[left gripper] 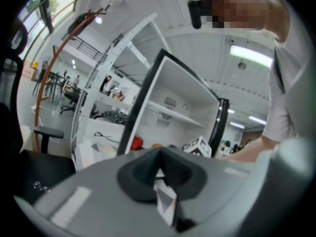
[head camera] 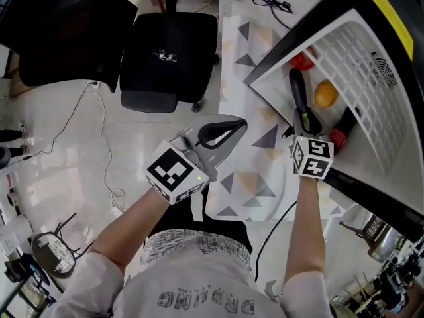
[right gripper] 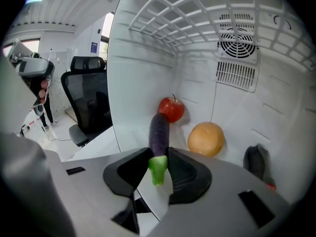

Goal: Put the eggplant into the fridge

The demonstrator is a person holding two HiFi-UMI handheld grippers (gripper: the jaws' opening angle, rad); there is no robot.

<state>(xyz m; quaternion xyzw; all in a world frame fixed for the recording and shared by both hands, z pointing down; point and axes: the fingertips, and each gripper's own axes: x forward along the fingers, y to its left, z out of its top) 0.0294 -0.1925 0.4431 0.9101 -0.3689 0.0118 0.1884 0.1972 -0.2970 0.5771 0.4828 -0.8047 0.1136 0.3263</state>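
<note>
A dark purple eggplant (right gripper: 159, 130) with a green stem end sticks out from between the jaws of my right gripper (right gripper: 159, 165), which is shut on that stem end. The gripper (head camera: 306, 124) reaches into the open white fridge (head camera: 273, 66), and the eggplant (head camera: 298, 93) lies low over the fridge floor, its far tip pointing at a red apple (right gripper: 171, 108). Whether the eggplant touches the floor I cannot tell. My left gripper (head camera: 222, 132) hovers outside the fridge over a patterned mat, shut and with nothing in it.
Inside the fridge are the apple (head camera: 303, 61), an orange (right gripper: 206, 138) and a dark object (right gripper: 256, 162) at the right wall, under a wire shelf (right gripper: 197, 19). A black office chair (head camera: 169, 58) stands on the floor to the left, with cables nearby.
</note>
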